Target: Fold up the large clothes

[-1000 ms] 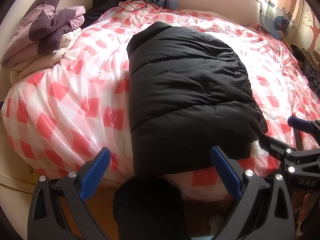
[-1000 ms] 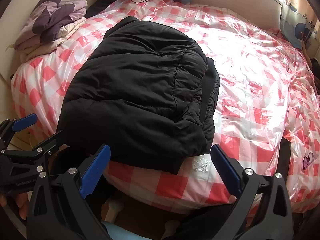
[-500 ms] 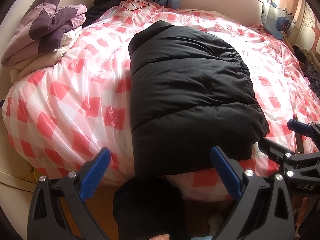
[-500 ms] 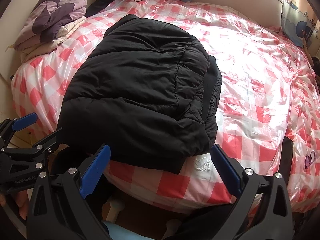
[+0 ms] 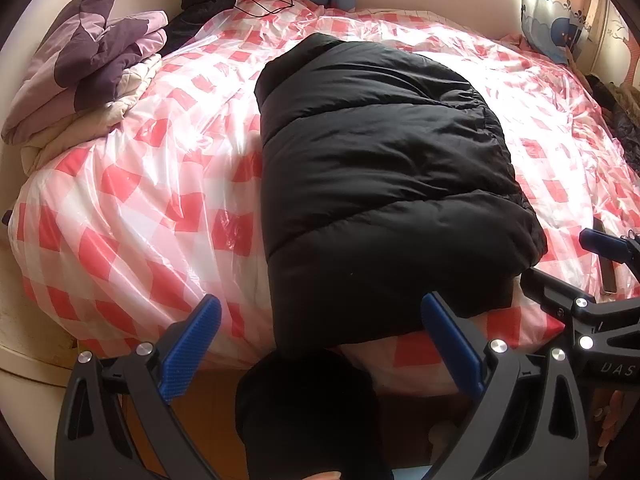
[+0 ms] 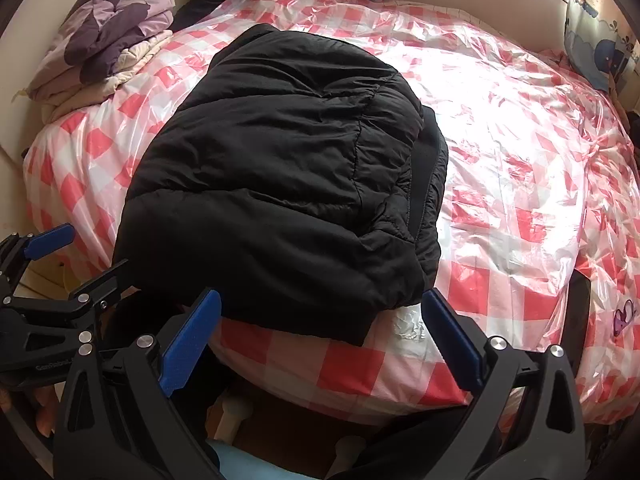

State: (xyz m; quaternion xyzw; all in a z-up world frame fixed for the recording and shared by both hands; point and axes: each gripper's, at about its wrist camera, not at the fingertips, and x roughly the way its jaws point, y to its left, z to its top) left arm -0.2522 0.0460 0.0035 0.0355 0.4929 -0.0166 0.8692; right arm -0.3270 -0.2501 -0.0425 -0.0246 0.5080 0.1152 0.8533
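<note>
Little has shifted over the last second: both views sit a touch closer to the bed, and the folded black puffer jacket (image 5: 384, 184) lies as it did before. It rests as a thick, quilted bundle on the red-and-white checked bed cover under clear plastic sheeting (image 5: 132, 208), with its near end hanging slightly over the front edge of the mattress. The left gripper (image 5: 320, 344) hovers low in front of that edge, its blue-padded fingers spread wide with nothing between them, the left pad (image 5: 192, 350) before the checked cover and the right pad (image 5: 450, 346) just under the jacket's hem. The right gripper (image 6: 320, 340) is likewise wide open and empty, its fingers framing the jacket's near right corner without touching it. Each gripper appears at the edge of the other's view, beside the jacket. A stack of folded purple and cream quilts (image 5: 84, 80) sits at the far left corner of the bed, well apart from the jacket, and a dark heap of clothing (image 5: 216, 4) lies at the head end.
</note>
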